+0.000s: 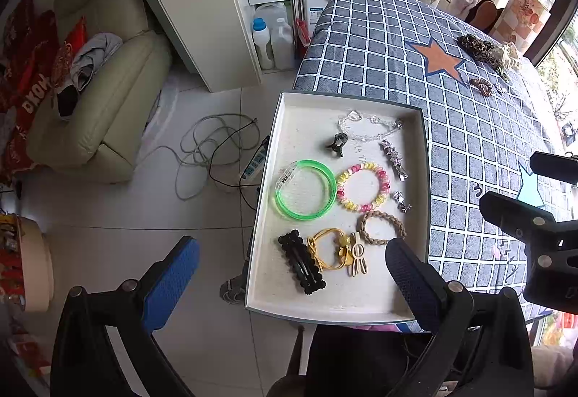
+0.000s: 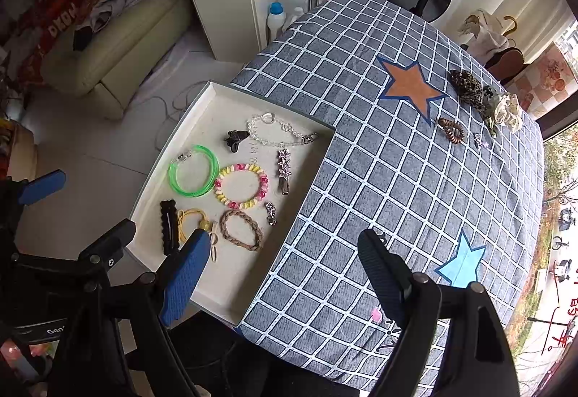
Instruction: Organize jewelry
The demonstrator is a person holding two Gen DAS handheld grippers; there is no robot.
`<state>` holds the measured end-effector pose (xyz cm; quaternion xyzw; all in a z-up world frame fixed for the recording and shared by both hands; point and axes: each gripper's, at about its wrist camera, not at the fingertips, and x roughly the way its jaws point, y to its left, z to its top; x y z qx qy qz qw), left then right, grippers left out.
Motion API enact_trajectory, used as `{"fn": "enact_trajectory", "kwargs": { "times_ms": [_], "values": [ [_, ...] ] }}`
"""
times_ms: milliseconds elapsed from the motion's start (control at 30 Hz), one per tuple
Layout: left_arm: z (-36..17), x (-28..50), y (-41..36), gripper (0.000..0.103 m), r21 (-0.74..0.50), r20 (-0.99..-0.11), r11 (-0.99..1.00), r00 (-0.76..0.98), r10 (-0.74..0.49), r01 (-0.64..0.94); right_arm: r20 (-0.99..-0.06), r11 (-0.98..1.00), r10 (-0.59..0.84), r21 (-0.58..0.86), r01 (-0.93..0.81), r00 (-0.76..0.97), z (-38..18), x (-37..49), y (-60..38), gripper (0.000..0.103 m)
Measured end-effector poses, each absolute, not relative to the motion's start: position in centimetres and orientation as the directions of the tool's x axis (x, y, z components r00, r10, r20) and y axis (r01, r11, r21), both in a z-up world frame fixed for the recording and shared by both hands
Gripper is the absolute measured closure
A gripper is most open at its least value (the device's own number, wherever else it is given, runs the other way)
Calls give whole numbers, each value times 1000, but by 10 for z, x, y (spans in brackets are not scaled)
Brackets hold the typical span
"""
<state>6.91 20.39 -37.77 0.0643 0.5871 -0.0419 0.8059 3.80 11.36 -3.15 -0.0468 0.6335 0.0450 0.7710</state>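
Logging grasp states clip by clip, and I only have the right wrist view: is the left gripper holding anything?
Observer: No. The left gripper is open and empty, hovering at the near end of the tray.
Operator: What's half hidden beside the yellow hair tie?
Observer: A cream rabbit-shaped clip, lying flat against that tie.
Operator: Anything on the floor behind the tray?
Observer: A power strip, just off the tray's left edge.
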Motion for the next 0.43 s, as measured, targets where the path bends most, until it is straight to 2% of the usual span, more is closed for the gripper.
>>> {"fn": "enact_trajectory", "kwargs": {
  "times_ms": [433],
  "values": [
    [-378, 69, 204, 0, 69, -953, 989, 301, 26, 133, -981, 990, 17, -10, -138, 193, -32, 36, 117, 17]
  ]
}}
